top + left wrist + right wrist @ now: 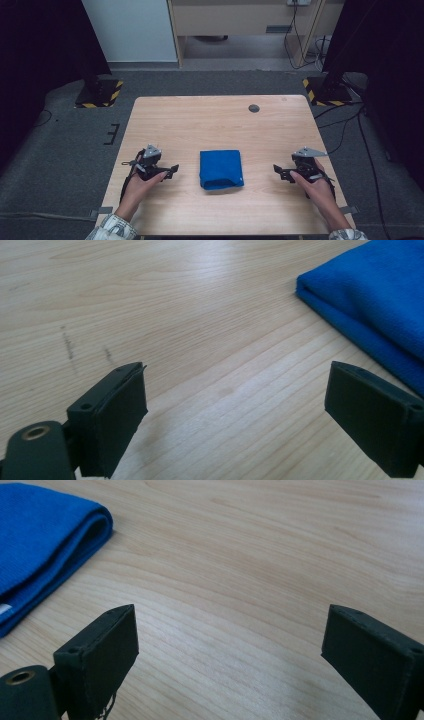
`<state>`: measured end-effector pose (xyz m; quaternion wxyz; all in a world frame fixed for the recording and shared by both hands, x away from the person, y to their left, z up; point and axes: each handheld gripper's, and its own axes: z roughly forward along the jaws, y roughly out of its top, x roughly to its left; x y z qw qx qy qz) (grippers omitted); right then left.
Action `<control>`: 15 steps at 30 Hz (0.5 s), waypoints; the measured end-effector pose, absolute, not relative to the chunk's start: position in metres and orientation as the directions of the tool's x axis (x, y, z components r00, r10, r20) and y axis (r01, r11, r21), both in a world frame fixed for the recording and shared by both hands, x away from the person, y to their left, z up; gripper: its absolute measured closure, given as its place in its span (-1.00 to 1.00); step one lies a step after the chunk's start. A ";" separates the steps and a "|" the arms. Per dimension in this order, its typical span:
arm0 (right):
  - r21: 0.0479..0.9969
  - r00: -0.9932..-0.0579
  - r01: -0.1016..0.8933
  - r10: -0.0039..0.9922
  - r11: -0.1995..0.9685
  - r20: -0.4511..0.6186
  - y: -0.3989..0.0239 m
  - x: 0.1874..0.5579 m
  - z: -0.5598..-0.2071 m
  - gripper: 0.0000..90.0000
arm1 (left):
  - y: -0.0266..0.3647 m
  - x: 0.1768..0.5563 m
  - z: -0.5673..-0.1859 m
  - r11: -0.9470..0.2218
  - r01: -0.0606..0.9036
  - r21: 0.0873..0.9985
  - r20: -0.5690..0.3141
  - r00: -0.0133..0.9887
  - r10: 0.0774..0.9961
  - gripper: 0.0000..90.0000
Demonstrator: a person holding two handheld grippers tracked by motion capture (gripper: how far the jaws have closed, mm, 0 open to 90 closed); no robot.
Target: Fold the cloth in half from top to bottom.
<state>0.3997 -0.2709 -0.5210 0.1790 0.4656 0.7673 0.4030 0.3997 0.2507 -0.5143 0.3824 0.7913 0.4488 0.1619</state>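
Towel [221, 169], folded, lies between both grippers' wide-open, empty jaws, touching neither.

Cloth [221, 169]: showing solid bright blue, with a small white tag at its 4 o'clock corner. Table [215, 120]: showing pale wood grain, with a dark round disc [254, 108] at 1 o'clock. Left gripper [171, 170] and right gripper [278, 171]: showing black, each topped by a grey plate. Sleeves [112, 228]: showing a pale check. Floor [65, 145]: showing dark grey. Stand bases [99, 94]: showing yellow-and-black stripes.
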 end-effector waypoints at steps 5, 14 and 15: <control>0.766 -0.492 0.592 0.866 0.251 0.096 -0.280 0.407 -0.525 -0.82 | 0.259 0.406 -0.515 -0.312 0.607 0.730 -0.083 0.533 0.842 -0.81; 0.772 -0.433 0.602 0.895 0.202 0.103 -0.292 0.426 -0.520 -0.81 | 0.266 0.425 -0.516 -0.317 0.627 0.711 -0.059 0.503 0.862 -0.82; 0.772 -0.426 0.604 0.898 0.195 0.107 -0.291 0.427 -0.520 -0.81 | 0.267 0.427 -0.517 -0.312 0.630 0.711 -0.059 0.496 0.866 -0.82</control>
